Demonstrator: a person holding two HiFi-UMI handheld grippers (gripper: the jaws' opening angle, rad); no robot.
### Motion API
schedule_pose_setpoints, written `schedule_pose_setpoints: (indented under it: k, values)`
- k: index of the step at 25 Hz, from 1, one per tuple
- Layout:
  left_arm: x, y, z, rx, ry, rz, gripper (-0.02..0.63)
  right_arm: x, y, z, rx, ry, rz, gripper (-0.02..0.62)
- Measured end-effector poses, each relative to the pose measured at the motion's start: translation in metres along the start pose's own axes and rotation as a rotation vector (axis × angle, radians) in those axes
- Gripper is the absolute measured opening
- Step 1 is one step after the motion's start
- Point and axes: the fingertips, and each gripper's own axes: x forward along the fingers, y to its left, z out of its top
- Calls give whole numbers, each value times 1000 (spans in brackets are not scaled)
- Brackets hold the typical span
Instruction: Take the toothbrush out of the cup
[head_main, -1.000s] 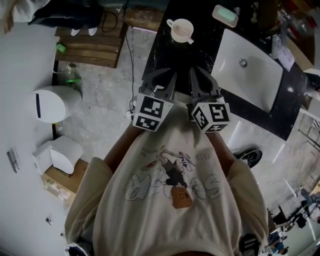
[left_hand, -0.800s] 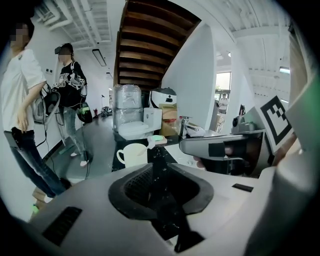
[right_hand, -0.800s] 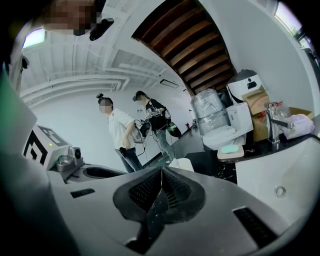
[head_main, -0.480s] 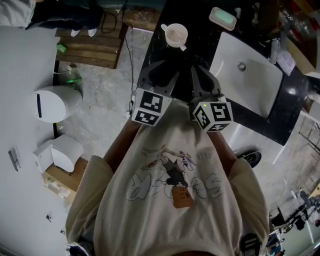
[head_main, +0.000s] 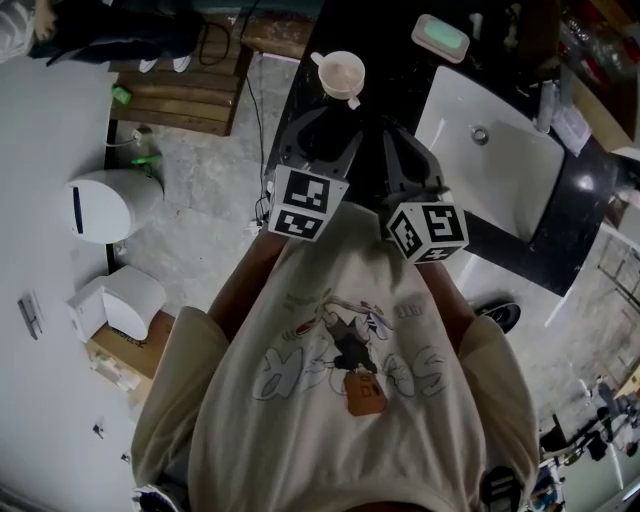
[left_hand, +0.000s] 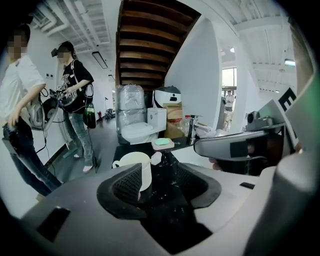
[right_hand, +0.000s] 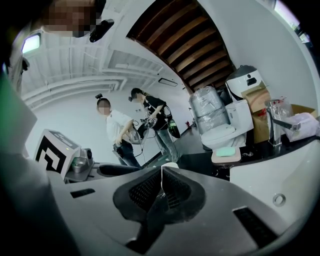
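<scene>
On the dark bench (head_main: 392, 95), cup (head_main: 340, 74) upright, toothbrush (left_hand: 156, 158) apparently inside: extraction not begun. Left hand-held gripper (left_hand: 159, 175) short of cup, jaws opening, nothing btwn them. Right hand-held gripper (right_hand: 161, 182) pressed together, empty. Reach, grasp, lift remain.

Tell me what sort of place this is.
Probably a bathroom mock-up inside a showroom or workshop: a black counter with a white sink and a soap dish, and beyond it a toilet partly wrapped in plastic.

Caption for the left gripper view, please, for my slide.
Left tool, jaws opening with nothing between them, faces the cream cup holding a toothbrush.
</scene>
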Motion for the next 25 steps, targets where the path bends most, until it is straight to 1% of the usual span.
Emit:
schedule_pose_setpoints:
  k: [4,16,21,25]
  values:
    - [13,2,5,-16,7,2,222,3,-8,2,6,5,-1,20]
    - [49,5,10,-14,46,21,227,3,-28,-4,38,34,-18,20]
    - [58,12,12,-16,58,56,225,3,-37,-3,49,36,-24,20]
    - [64,13,8,-27,77,60,225,5,-41,-4,52,39,-22,20]
